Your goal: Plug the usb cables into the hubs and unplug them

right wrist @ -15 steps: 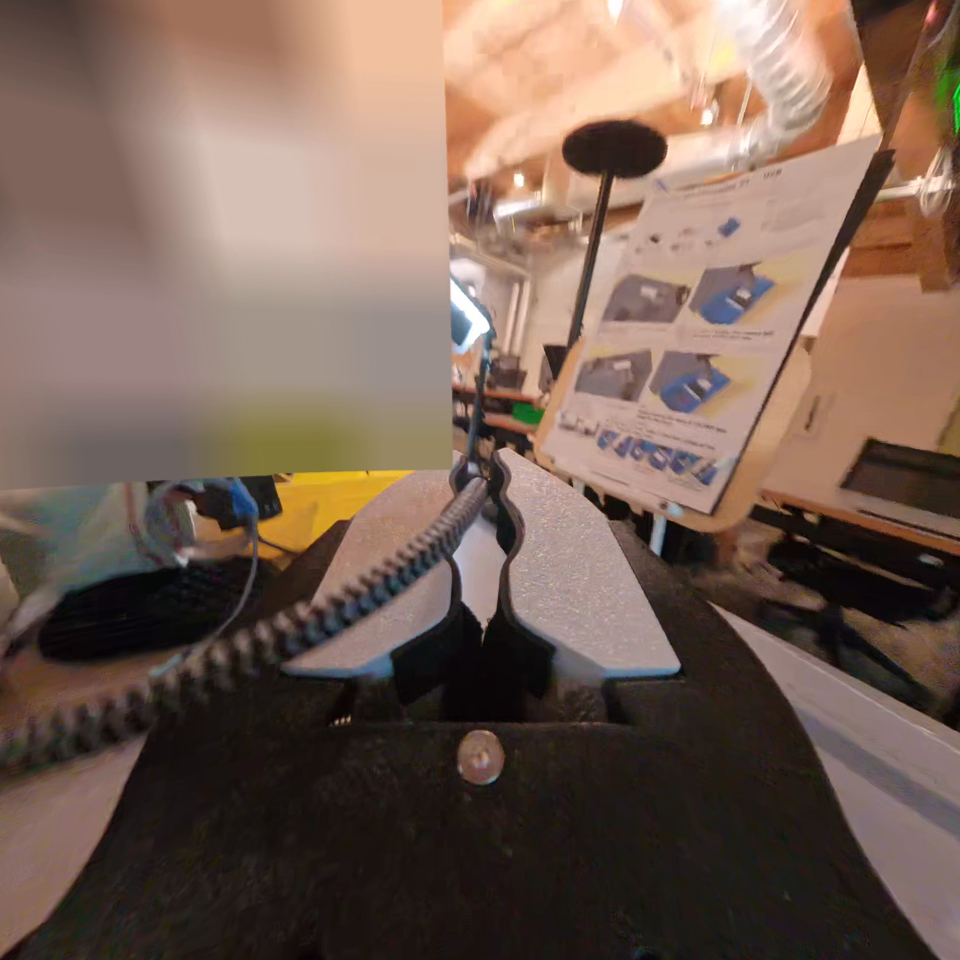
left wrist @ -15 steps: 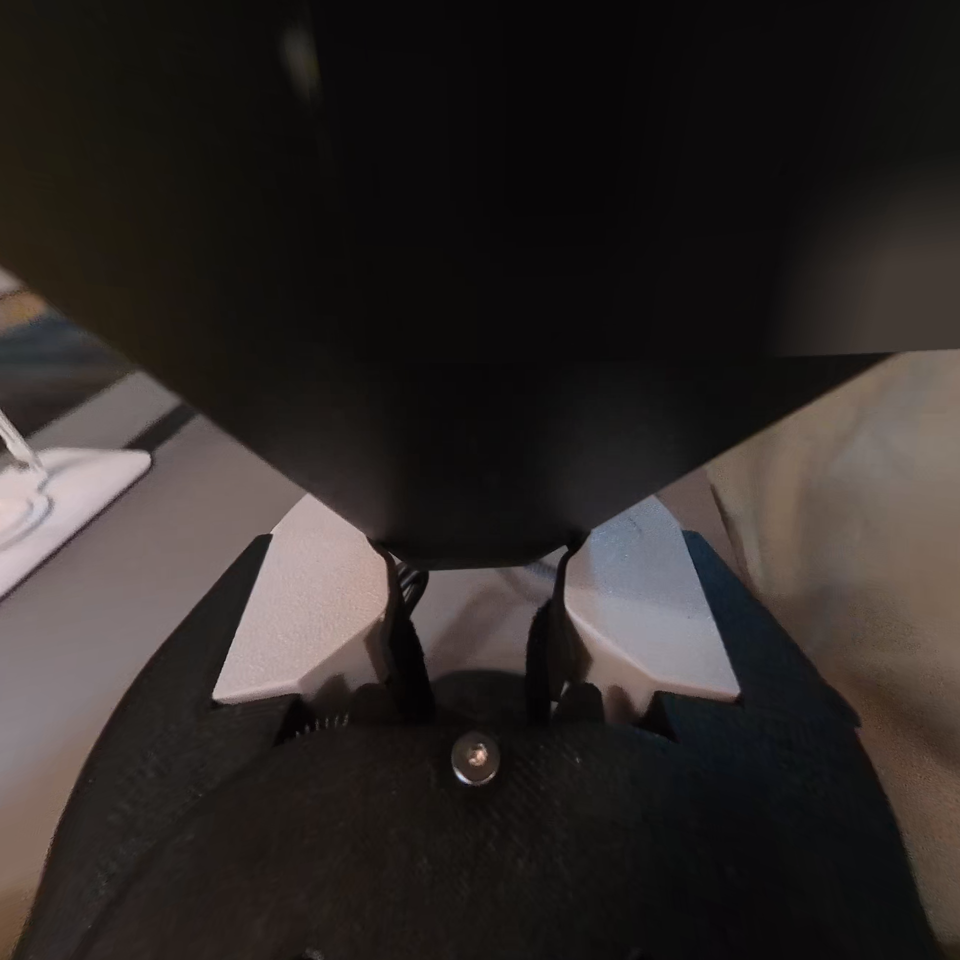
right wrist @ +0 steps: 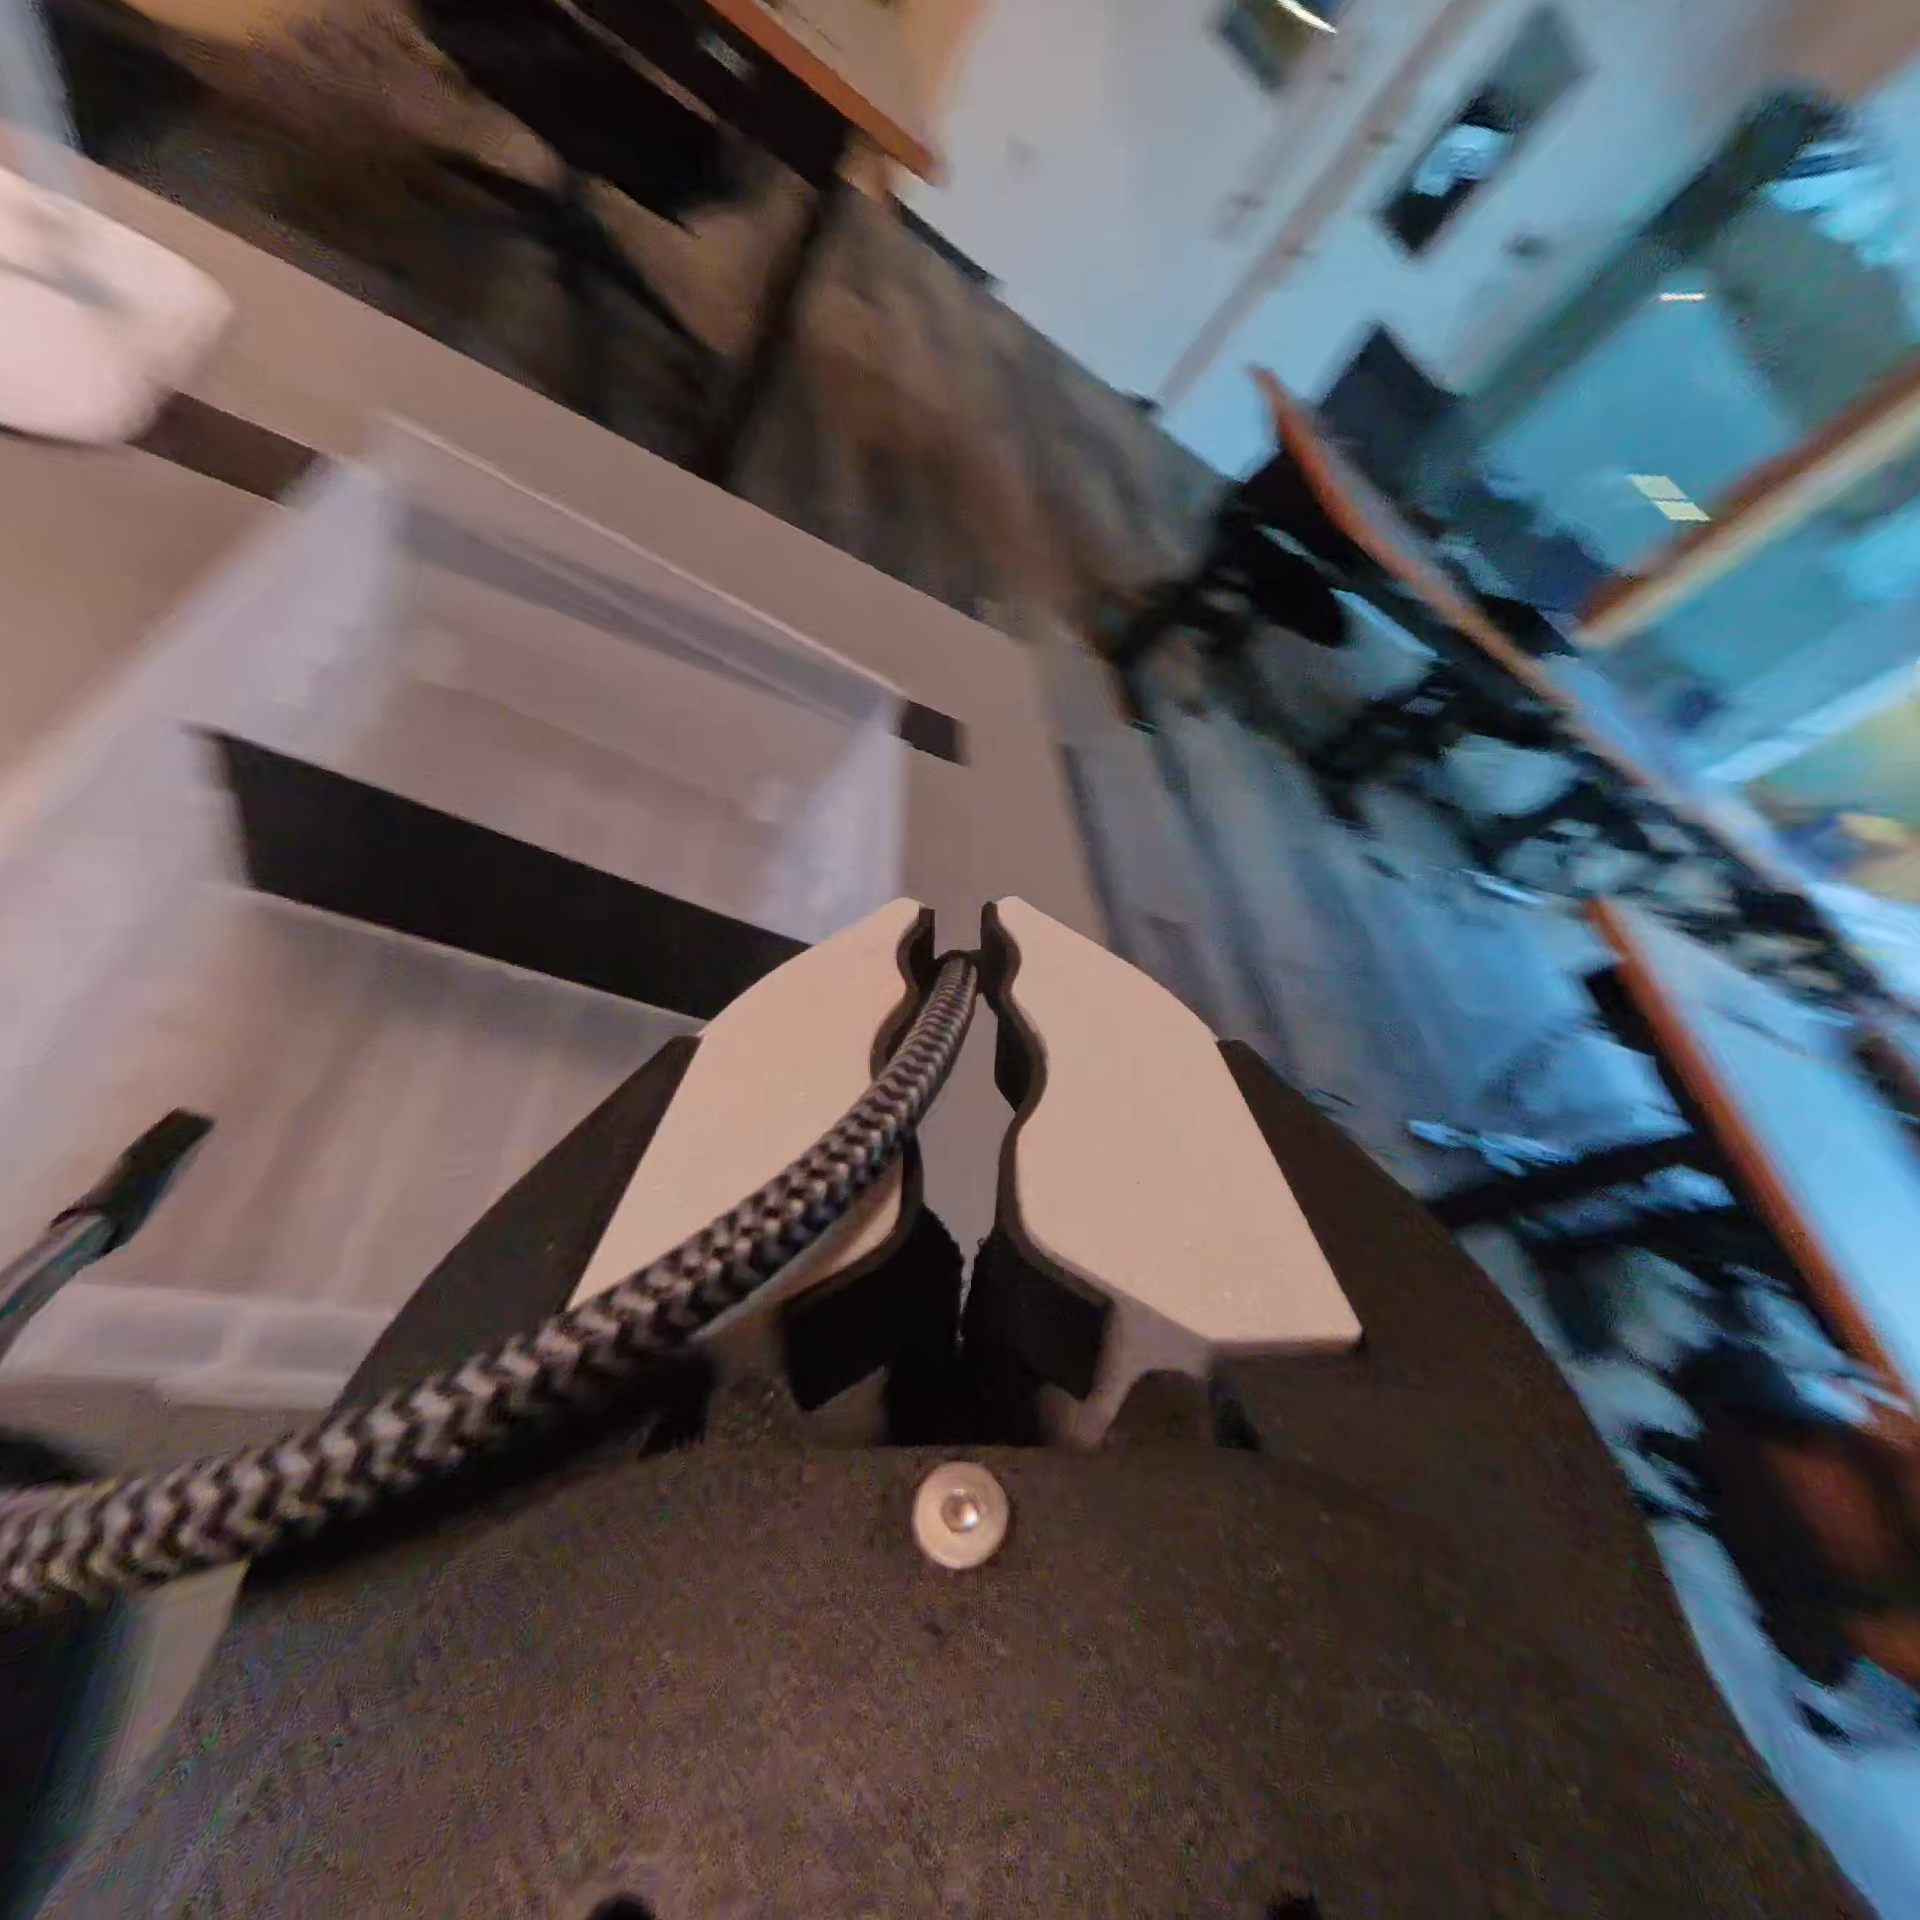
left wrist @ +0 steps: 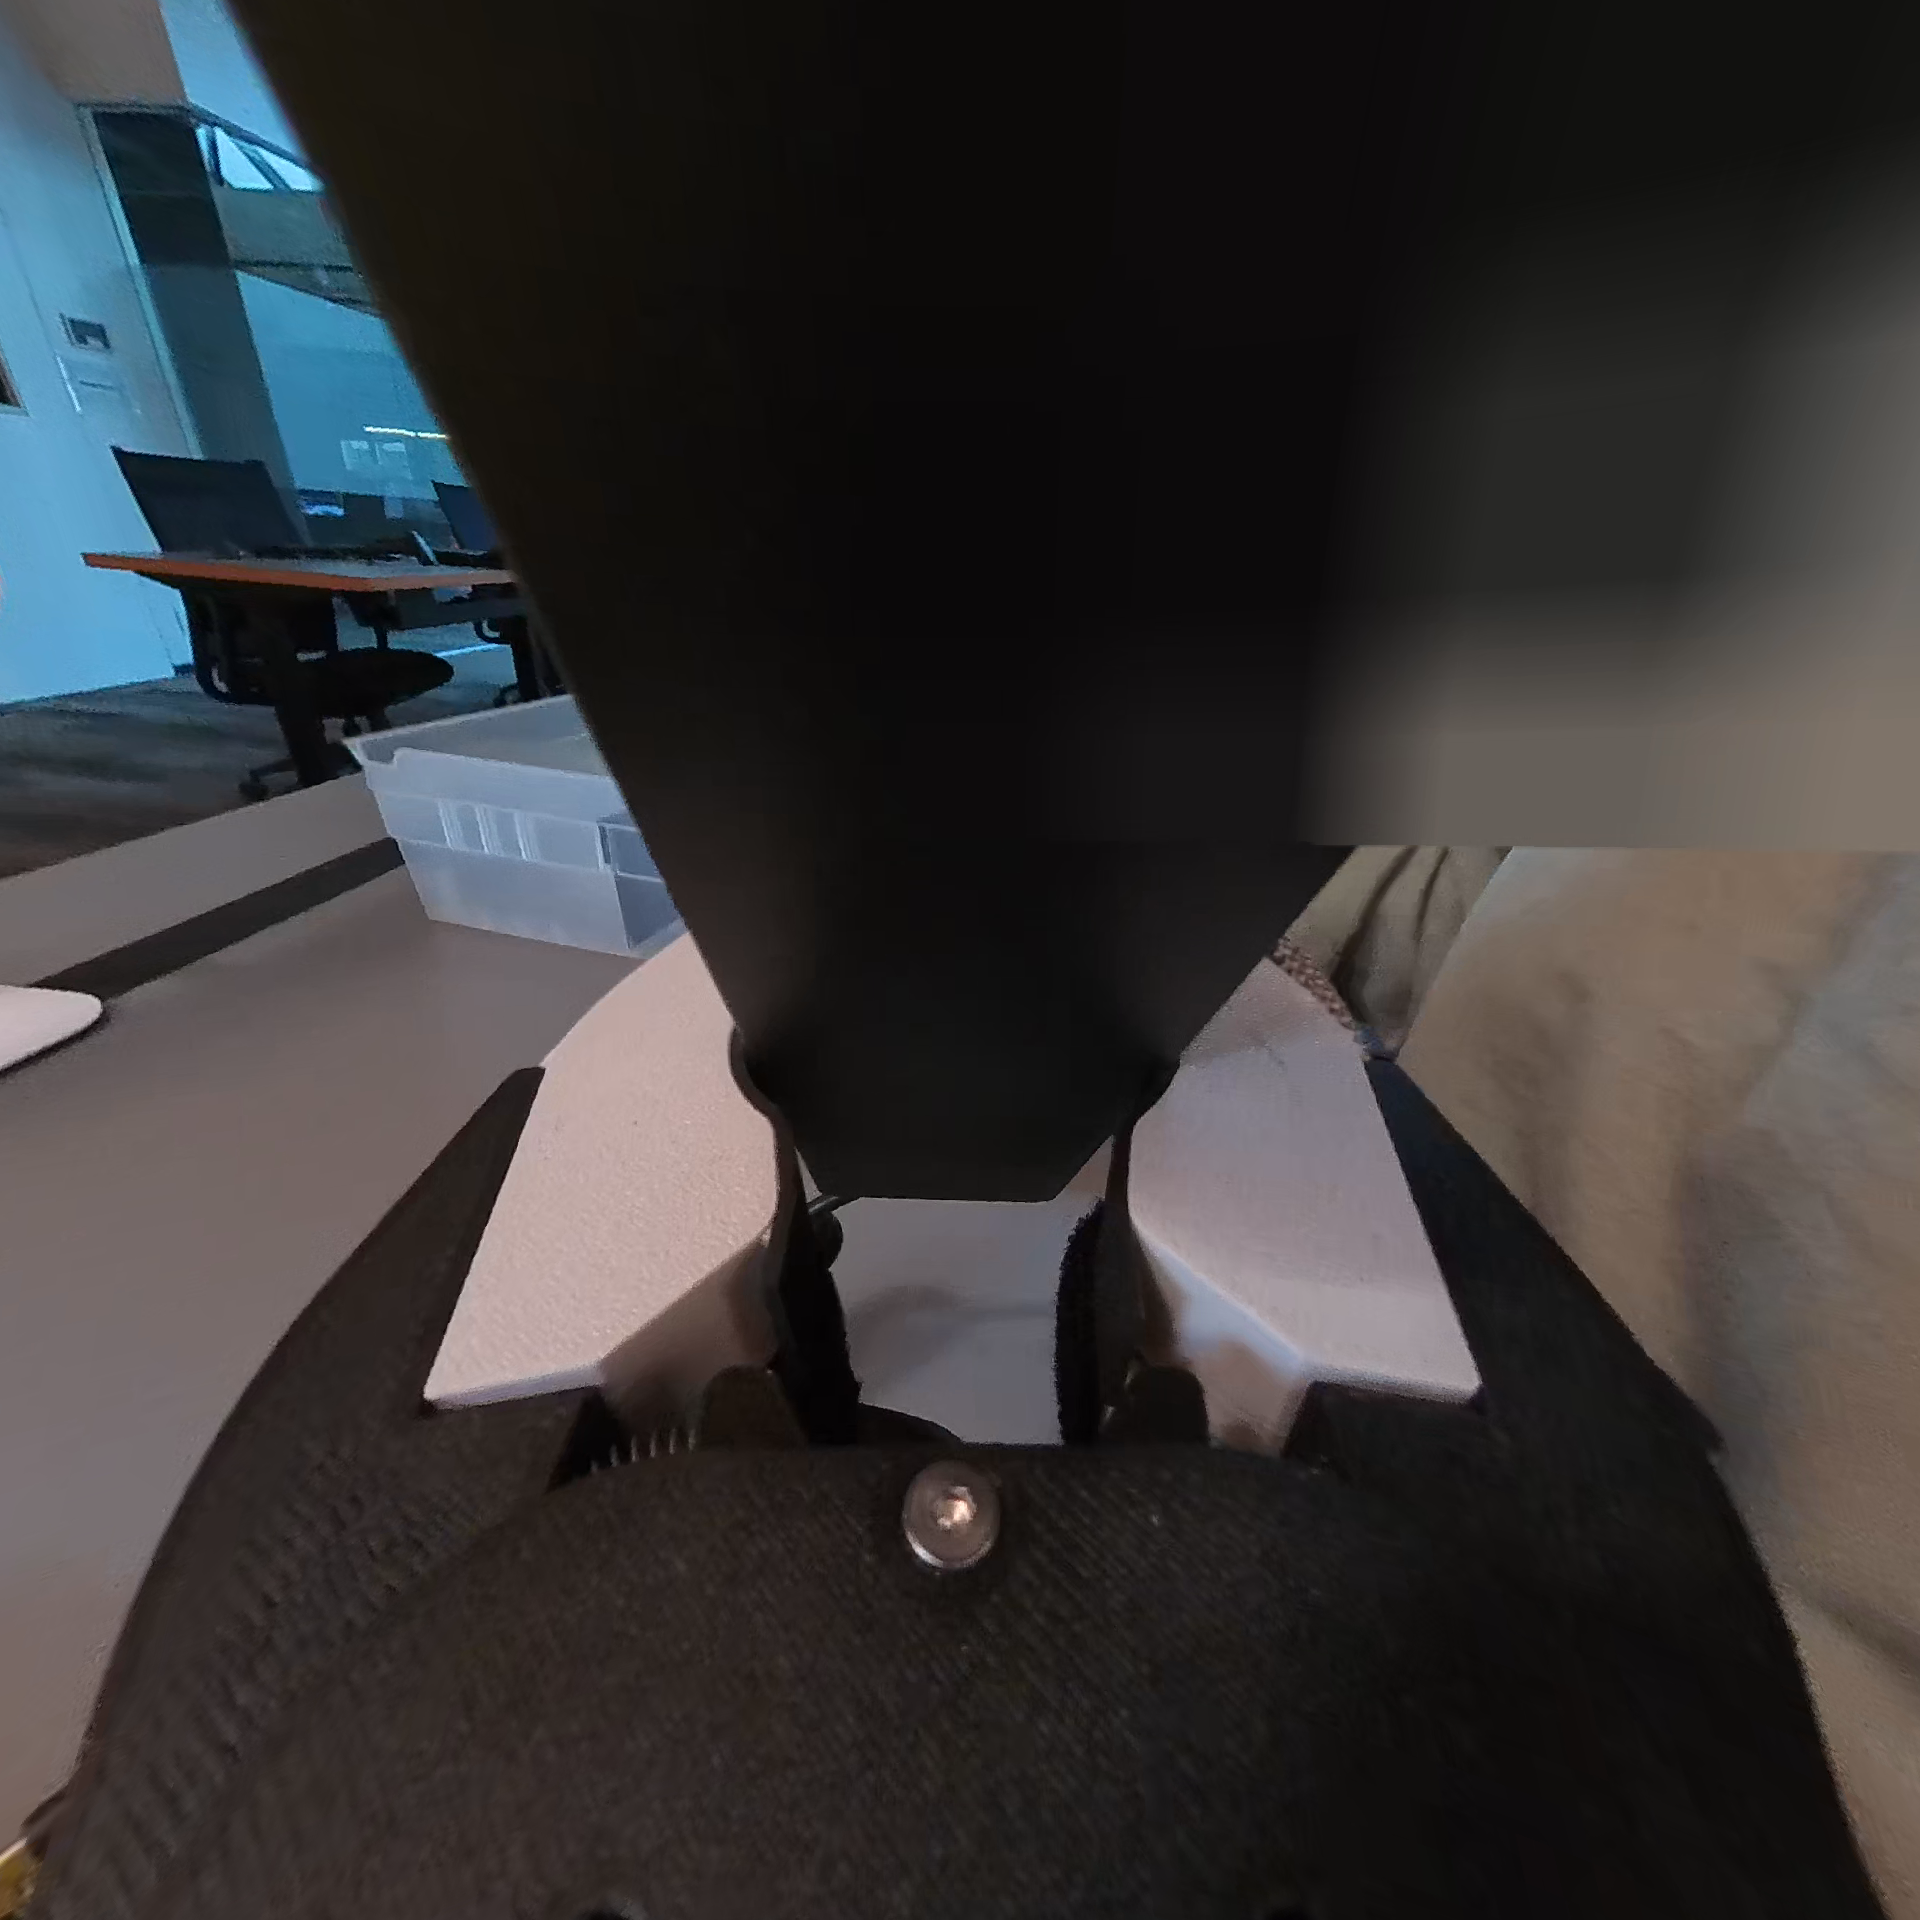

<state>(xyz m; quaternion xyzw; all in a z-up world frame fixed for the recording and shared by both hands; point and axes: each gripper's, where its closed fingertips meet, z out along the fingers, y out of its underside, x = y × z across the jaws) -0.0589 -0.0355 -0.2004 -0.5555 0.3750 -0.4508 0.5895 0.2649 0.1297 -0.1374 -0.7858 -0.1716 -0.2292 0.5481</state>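
Fingers of left gripper [left wrist: 951, 1117] clamp a black hub [left wrist: 935, 623] towering between them. Right gripper [right wrist: 958, 935], rolled sideways, pinches braided cable [right wrist: 623, 1340] at its tips.

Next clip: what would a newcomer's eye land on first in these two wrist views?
In the left wrist view, a big black block fills the upper middle, clamped at its lower tip by the left hand-held gripper. In the right wrist view, a black-and-grey braided cable runs from the lower left up between the fingers of the right hand-held gripper, with a clear bin blurred behind.
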